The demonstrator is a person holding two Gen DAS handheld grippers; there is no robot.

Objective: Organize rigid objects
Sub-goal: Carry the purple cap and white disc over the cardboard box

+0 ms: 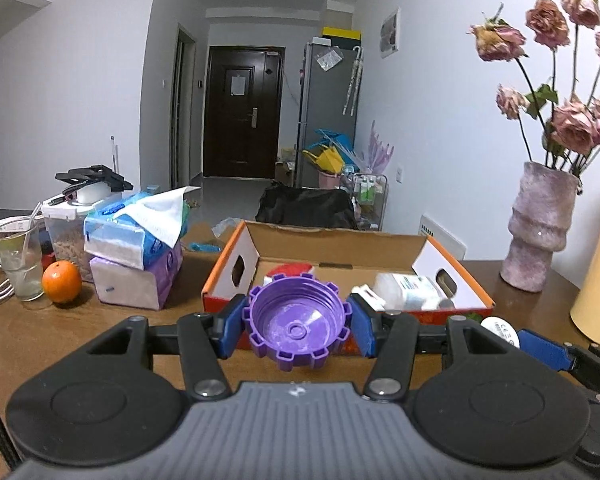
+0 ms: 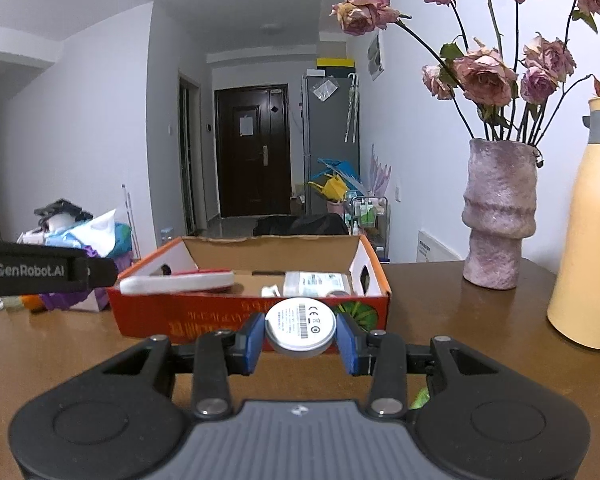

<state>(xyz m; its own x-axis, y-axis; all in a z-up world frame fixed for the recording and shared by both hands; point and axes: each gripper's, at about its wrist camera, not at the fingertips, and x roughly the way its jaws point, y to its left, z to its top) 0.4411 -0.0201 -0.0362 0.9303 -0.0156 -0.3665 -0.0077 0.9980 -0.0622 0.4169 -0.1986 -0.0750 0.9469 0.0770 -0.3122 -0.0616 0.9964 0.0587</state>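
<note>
My left gripper (image 1: 296,324) is shut on a purple notched cap (image 1: 298,330), its hollow side toward the camera, held just in front of the open orange cardboard box (image 1: 224,264). My right gripper (image 2: 300,338) is shut on a round white disc (image 2: 300,327) with a printed label, also held in front of the box (image 2: 180,320). The box holds a red-and-white flat item (image 2: 180,281), a white packet (image 2: 314,282) and small white pieces. The right gripper with its disc shows at the right edge of the left wrist view (image 1: 504,330).
A pink vase of dried roses (image 2: 498,216) and a yellow bottle (image 2: 588,240) stand at the right on the brown table (image 2: 460,320). On the left are tissue packs (image 1: 136,240), an orange (image 1: 62,282), a glass (image 1: 18,260) and a food jar (image 1: 66,232).
</note>
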